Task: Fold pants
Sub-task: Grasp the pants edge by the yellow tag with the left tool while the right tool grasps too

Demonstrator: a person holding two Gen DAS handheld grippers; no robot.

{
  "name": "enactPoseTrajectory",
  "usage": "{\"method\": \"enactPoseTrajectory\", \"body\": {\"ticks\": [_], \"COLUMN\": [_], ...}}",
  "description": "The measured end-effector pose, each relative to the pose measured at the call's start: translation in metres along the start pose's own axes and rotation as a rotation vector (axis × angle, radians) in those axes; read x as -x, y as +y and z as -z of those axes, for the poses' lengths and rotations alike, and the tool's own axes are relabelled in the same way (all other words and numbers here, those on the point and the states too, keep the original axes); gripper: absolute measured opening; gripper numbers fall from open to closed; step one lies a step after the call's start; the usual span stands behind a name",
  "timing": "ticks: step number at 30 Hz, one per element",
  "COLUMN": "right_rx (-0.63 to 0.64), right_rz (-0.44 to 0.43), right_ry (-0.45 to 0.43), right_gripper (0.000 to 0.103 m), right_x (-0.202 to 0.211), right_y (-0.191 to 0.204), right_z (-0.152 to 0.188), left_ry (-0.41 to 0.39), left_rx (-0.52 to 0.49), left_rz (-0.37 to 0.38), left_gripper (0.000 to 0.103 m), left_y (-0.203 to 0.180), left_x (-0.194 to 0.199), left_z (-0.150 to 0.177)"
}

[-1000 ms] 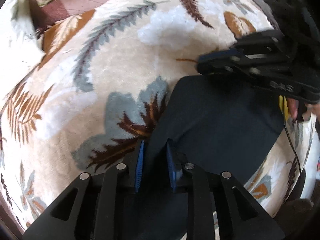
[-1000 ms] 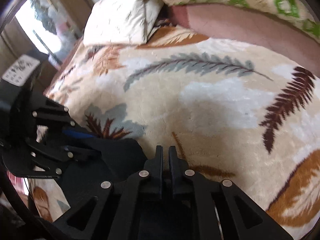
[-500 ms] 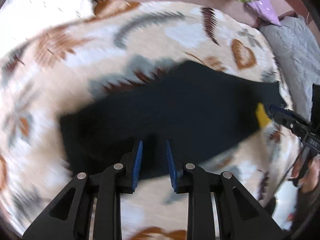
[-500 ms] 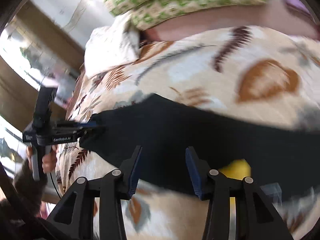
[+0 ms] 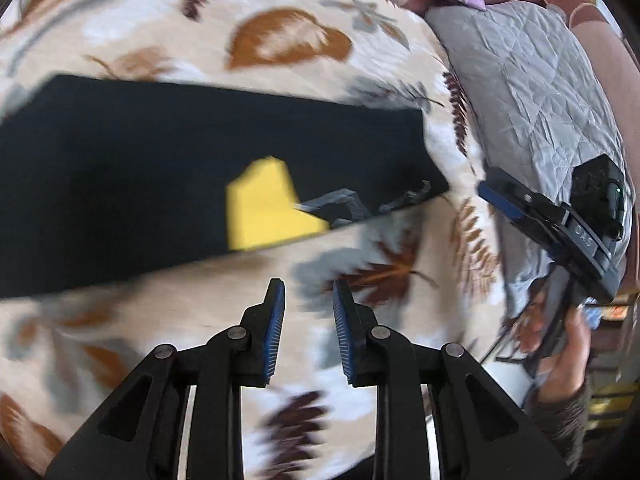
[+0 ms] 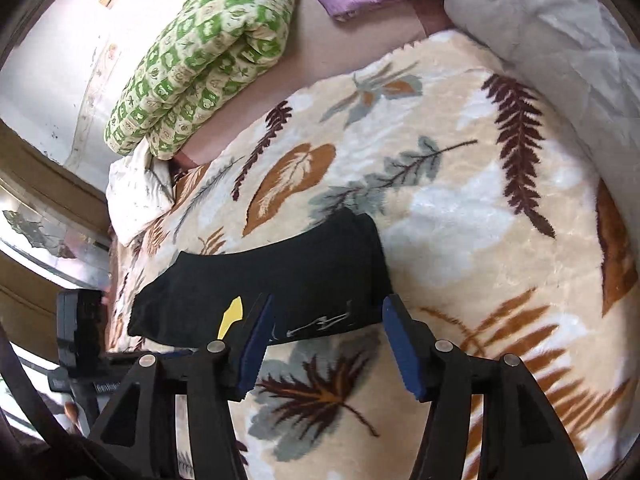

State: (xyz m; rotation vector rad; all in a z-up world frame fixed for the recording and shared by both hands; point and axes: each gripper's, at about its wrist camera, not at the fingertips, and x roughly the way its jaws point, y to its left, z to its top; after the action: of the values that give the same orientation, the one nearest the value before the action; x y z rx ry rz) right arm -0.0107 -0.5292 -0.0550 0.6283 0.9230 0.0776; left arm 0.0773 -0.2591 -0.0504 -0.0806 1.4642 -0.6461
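- The left gripper (image 5: pixel 308 312), nearest to me, is hanging over the leaf-patterned cream plush blanket (image 5: pixel 400 288) with its blue pads only a narrow gap apart and nothing between them. A second ago that same narrow gap was straddling the edge of the dark cloth; now it is standing clear of it.
- The right gripper (image 6: pixel 328 332) is showing the bigger change: its jaws, pinched together a second ago, have just been opening and are now standing about half wide, empty, with the near hem only showing through the gap.
- Just beyond both, the black folded pants (image 6: pixel 272 276) are lying flat on the blanket as a long slab, a yellow patch (image 5: pixel 264 208) and pale lettering (image 6: pixel 320 322) facing up near the closer edge.
- Reading it together, both hands are letting go and pulling back, so one fold looks laid down; a further fold may remain.
- Farther off, a green-and-cream quilt (image 6: pixel 200 52) and a grey quilted cover (image 5: pixel 532 92) are sitting untouched.
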Motion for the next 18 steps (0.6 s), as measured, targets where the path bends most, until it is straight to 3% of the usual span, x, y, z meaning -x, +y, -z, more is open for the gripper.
{"method": "enactPoseTrajectory", "body": {"ticks": [5, 10, 18], "right_rx": [-0.01, -0.005, -0.01], "right_rz": [-0.05, -0.09, -0.142], "right_ry": [0.032, 0.057, 0.065], "right_gripper": [0.058, 0.059, 0.059], "right_x": [-0.017, -0.034, -0.045], "right_y": [-0.02, -0.031, -0.046], "right_z": [-0.009, -0.015, -0.02], "left_ry": [0.028, -0.032, -0.132], "left_rx": [0.151, 0.424, 0.605], "left_rz": [0.091, 0.247, 0.273], "left_gripper": [0.022, 0.022, 0.022], "left_y": [-0.015, -0.008, -0.008], "left_x": [-0.026, -0.039, -0.053], "left_z": [0.003, 0.002, 0.008]}}
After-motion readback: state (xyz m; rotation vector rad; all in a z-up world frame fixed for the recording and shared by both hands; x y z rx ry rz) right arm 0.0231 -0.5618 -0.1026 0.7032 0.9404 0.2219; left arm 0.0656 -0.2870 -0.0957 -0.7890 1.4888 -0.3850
